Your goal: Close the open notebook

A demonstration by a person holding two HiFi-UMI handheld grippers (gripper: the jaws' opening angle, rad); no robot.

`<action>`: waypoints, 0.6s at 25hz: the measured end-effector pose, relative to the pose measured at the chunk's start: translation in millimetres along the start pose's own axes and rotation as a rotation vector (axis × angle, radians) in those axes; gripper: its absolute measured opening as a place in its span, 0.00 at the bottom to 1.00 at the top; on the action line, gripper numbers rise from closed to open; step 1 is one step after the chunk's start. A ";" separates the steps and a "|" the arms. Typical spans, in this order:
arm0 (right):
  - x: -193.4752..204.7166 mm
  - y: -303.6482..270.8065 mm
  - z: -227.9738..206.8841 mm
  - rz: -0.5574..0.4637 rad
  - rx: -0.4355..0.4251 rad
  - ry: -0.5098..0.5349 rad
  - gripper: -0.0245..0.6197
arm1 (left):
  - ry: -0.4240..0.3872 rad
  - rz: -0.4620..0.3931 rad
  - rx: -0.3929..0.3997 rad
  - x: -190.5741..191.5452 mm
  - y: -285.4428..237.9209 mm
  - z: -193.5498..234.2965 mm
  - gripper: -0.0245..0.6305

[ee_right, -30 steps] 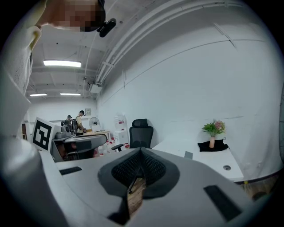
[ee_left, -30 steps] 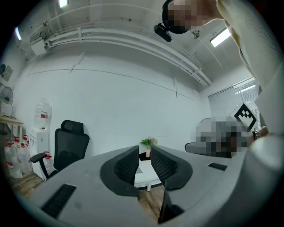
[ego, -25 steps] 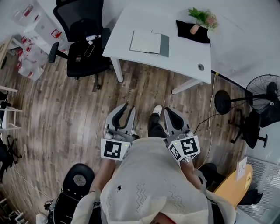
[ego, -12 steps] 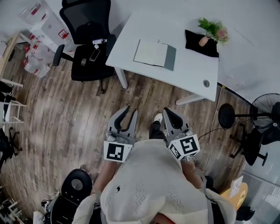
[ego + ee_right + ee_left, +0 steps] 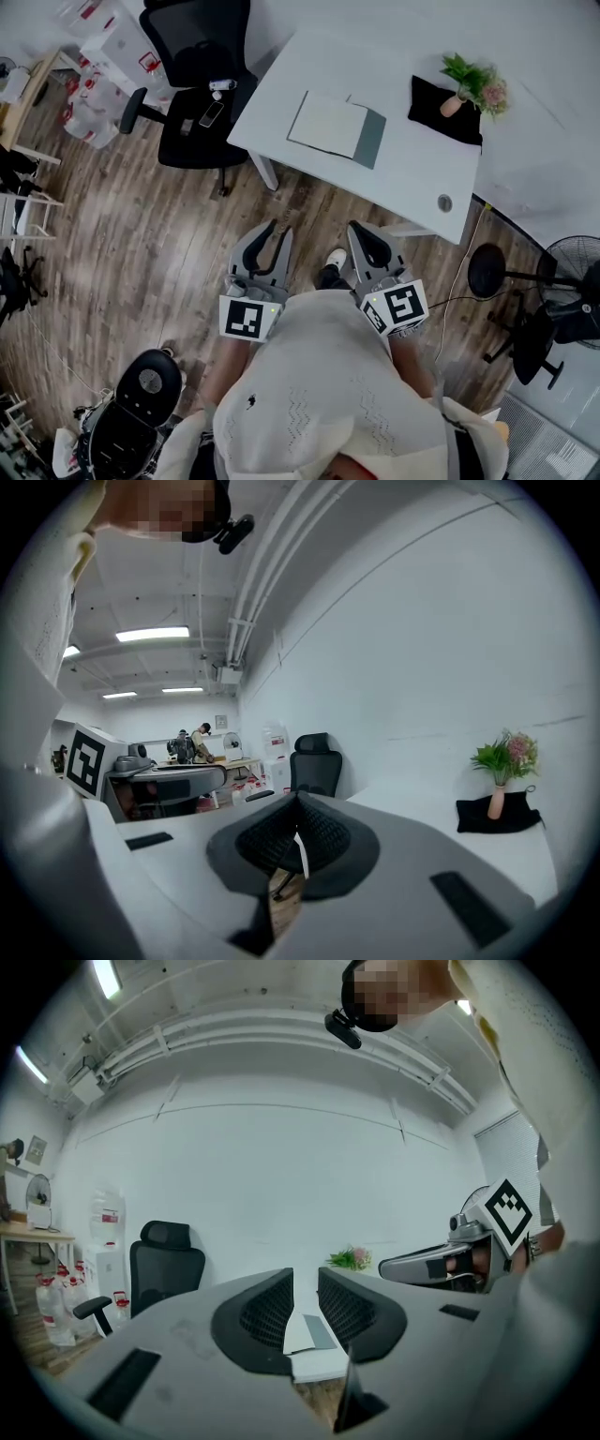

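1. Most of the head view given to wood-plank floor [image 5: 141, 234], from the left edge to the lower right.
2. White table [image 5: 412, 164] at upper centre-right, set at a slant beside a pale wall.
3. Black office chair [image 5: 197, 94] at upper left, just beside the table's left end; small items on its seat, too small to tell.
4. Standing fan [image 5: 487, 271] toward the right edge.
5. Left gripper [image 5: 269, 236] at lower centre over the floor, well apart from the table; jaws parted by a narrow gap, clamped on nothing. Right gripper [image 5: 361, 239] just to its right, jaws pressed together, empty.
6. Open notebook [image 5: 336, 128] flat on the table's left half, pale page at left, grey part at right.
7. Black cloth [image 5: 443, 117] at the table's upper right corner.
8. Small potted plant [image 5: 473, 84] on that cloth.
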State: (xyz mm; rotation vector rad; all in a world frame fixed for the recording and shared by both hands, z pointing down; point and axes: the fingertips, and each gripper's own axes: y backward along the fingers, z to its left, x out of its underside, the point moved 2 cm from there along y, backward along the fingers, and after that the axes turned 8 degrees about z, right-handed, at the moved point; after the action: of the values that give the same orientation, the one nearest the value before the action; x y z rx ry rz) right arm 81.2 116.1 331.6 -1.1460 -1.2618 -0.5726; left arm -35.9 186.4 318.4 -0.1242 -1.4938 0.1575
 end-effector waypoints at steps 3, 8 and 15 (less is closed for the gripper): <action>-6.9 -0.2 -22.4 -0.002 -0.015 0.018 0.04 | 0.002 -0.002 -0.026 -5.8 -16.9 -9.4 0.17; -11.6 4.7 -63.6 0.004 -0.022 0.022 0.04 | -0.001 -0.004 -0.043 -13.6 -50.6 -28.4 0.17; -8.6 11.2 -111.4 0.005 0.020 0.018 0.04 | -0.049 0.024 0.001 -13.5 -89.9 -50.0 0.17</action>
State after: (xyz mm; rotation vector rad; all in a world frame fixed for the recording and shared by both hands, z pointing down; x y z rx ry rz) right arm 136.9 18.6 330.9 -1.1248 -1.2461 -0.5639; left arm 15.5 96.2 317.6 -0.1383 -1.5410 0.1824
